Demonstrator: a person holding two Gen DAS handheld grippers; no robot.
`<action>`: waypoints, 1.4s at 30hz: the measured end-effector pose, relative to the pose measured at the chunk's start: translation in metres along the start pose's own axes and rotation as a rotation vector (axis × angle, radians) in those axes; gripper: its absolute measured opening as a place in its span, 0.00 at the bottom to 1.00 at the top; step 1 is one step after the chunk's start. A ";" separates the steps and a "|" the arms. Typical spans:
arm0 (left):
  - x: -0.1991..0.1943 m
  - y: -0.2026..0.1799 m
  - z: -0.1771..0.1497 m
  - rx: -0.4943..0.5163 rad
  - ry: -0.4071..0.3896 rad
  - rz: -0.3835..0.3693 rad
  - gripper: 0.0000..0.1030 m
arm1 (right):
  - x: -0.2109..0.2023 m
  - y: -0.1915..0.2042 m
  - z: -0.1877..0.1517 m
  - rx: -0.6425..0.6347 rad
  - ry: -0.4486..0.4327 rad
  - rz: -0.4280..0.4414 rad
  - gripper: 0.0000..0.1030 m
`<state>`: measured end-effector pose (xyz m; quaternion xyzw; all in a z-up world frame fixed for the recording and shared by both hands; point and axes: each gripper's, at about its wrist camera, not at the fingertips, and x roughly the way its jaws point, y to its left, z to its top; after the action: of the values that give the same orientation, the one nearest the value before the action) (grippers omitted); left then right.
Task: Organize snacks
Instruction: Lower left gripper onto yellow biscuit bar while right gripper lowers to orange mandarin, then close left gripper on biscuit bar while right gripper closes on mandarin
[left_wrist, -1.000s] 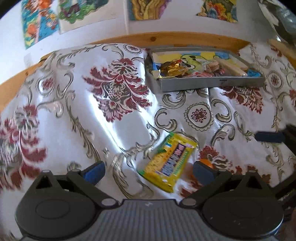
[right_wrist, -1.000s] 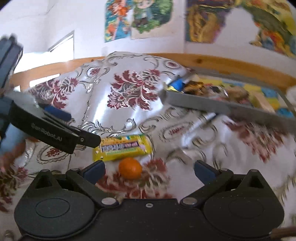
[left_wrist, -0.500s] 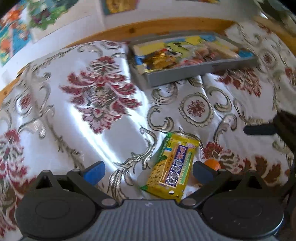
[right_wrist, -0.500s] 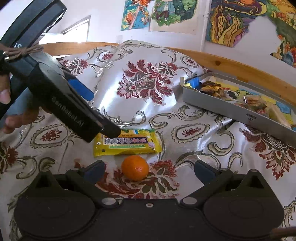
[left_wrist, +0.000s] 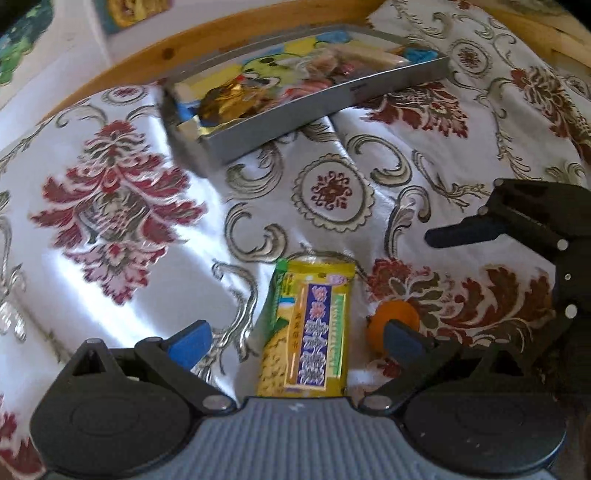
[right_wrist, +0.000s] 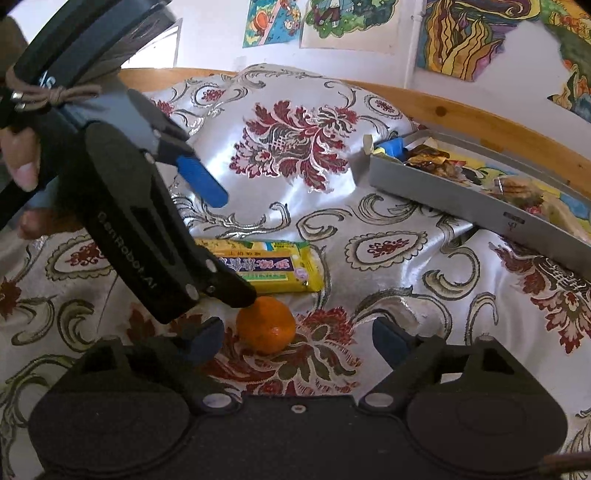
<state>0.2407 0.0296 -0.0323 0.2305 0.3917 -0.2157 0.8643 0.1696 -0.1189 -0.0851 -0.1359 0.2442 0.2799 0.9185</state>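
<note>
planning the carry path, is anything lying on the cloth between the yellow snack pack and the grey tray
Nothing. In the left wrist view, only bare patterned tablecloth lies between the yellow snack pack and the grey tray. The right wrist view agrees.

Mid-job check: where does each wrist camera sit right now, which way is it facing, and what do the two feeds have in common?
Left wrist: sits on the left claw, low over the tablecloth, facing the grey tray; its open blue-tipped fingers straddle the yellow snack packet; the right claw enters from the right.
Right wrist: sits on the right claw, open around the orange; the left claw and a hand cross from the left.
Shared: packet, orange, tray, tablecloth.
</note>
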 end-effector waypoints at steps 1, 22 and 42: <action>0.001 0.000 0.001 0.006 -0.002 -0.005 0.98 | 0.001 0.000 0.000 -0.001 0.001 -0.001 0.83; 0.011 -0.002 -0.002 0.098 0.119 -0.035 0.70 | 0.019 0.007 0.000 -0.060 0.011 0.050 0.45; -0.006 -0.038 -0.006 -0.006 0.125 -0.002 0.50 | -0.015 -0.004 -0.002 -0.034 0.017 0.011 0.35</action>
<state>0.2128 0.0039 -0.0398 0.2405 0.4457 -0.2006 0.8386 0.1605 -0.1300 -0.0785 -0.1524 0.2482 0.2880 0.9123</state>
